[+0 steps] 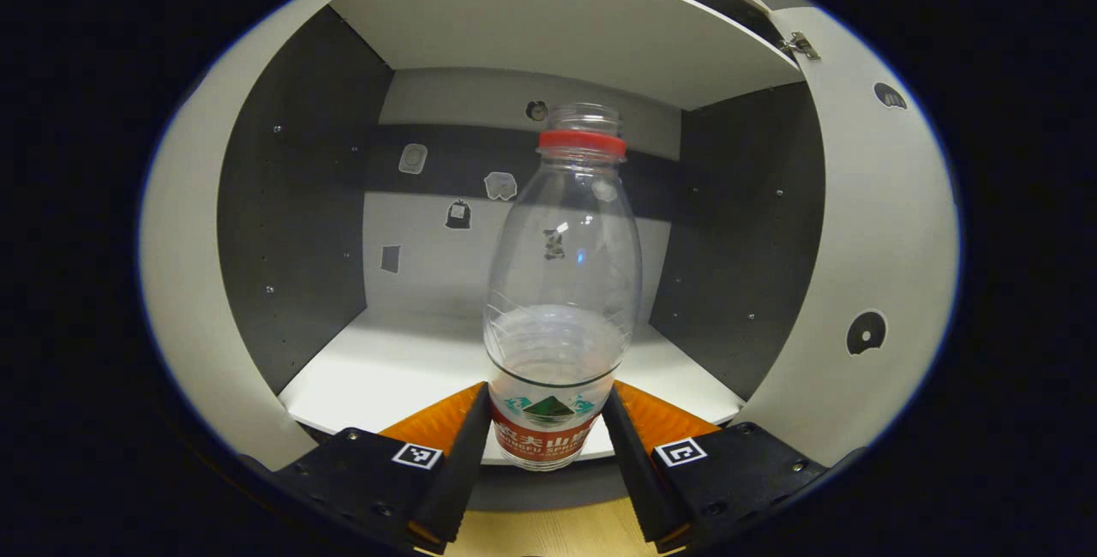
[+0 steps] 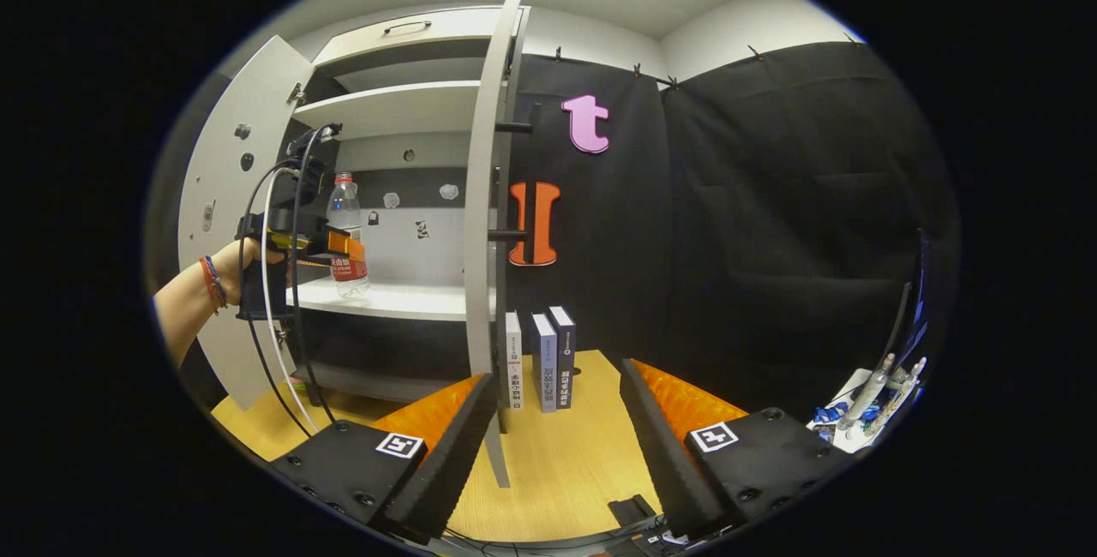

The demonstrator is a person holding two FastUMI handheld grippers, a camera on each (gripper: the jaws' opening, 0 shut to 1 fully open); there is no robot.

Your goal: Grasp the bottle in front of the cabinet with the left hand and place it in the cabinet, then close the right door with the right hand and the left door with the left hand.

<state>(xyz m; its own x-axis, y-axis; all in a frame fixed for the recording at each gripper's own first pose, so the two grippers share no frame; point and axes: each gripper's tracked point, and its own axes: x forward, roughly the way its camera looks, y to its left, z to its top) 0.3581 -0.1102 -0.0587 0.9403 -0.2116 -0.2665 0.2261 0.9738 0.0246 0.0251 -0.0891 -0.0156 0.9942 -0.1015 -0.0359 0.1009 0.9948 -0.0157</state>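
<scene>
Both fingers of the left gripper (image 1: pixel 545 454) pressed on the bottle (image 1: pixel 561 300) low on its body, at the label band, which likely kept the tall, light thing from tipping and left the neck free to pass under the upper shelf (image 1: pixel 566 26). The bottle stood upright between the fingers, straight ahead of the gripper, at the front edge of the lower shelf (image 1: pixel 386 368); whether its base touched the shelf could not be told. It was clear thin plastic, rounded at the shoulder and ribbed lower down, with a little water in the bottom, a red ring at the neck and no cap visible. Beyond it the cabinet (image 1: pixel 300 223) opened as a deep box with dark matt side walls dotted with peg holes, a pale back panel bearing small stickers, and smooth white shelves. The left door (image 1: pixel 184 283) and the right door (image 1: pixel 874 223) swung outward on either side of the gripper, flat pale boards with metal hinges, so the way in was open. In the right gripper view the person's hand (image 2: pixel 231 270) held the left gripper at the shelf, well off ahead to the left. The right gripper (image 2: pixel 557 446) hung with fingers wide apart and empty, the right door edge-on just ahead between them, probably waiting to push it. Three books (image 2: pixel 540 360) stood upright on the wooden table (image 2: pixel 566 463) beyond that door.
</scene>
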